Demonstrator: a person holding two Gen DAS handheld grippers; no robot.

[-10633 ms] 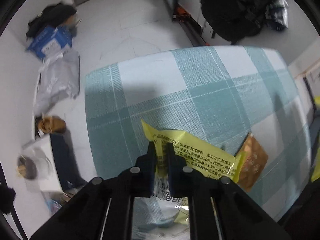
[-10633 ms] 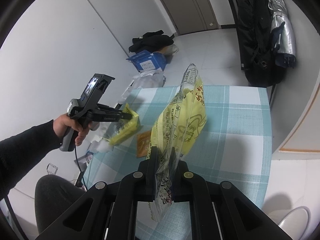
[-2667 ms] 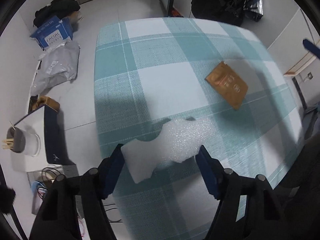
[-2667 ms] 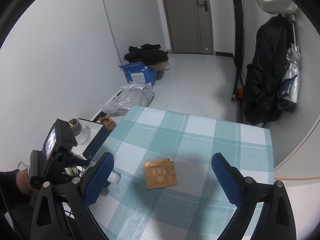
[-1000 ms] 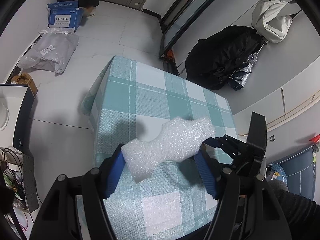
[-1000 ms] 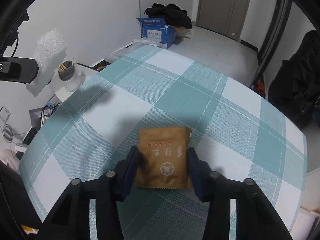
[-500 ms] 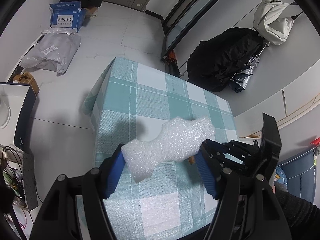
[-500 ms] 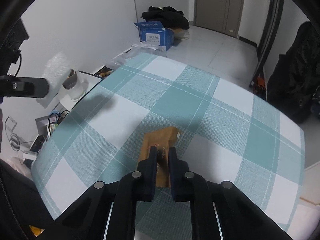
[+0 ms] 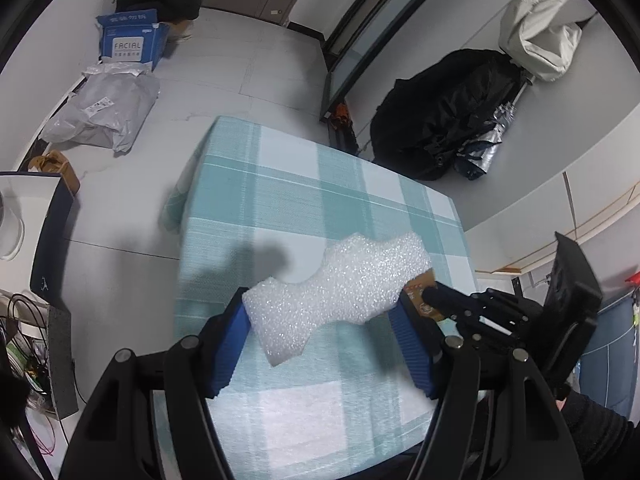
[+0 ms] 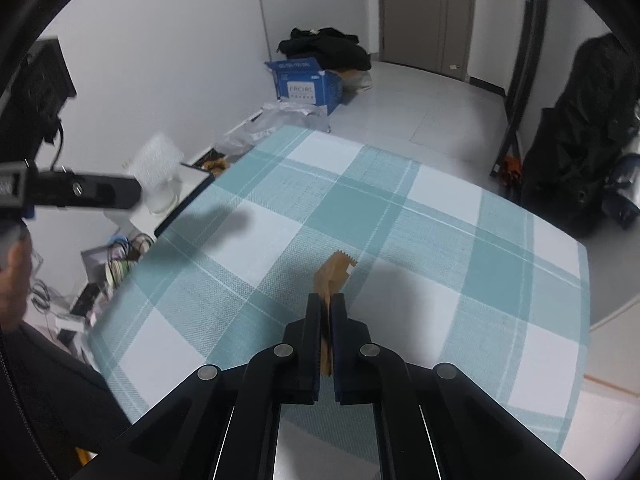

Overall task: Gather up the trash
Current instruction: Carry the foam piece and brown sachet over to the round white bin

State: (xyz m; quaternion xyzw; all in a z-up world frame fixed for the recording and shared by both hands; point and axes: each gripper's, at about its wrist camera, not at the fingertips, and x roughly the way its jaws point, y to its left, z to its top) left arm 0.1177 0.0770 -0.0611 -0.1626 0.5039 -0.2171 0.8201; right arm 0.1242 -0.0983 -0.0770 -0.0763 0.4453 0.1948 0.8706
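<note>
A white foam piece is held between the blue pads of the left tongs, clamped on it, up above the desk with the checked cloth. A brown packet is pinched on its edge by the right tongs, squeezed together on it, lifted just over the desk.

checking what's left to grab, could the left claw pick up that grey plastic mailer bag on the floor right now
Probably not: the left claw is already full, clamped on the white foam piece, and the grey mailer bag lies well beyond it on the floor.
</note>
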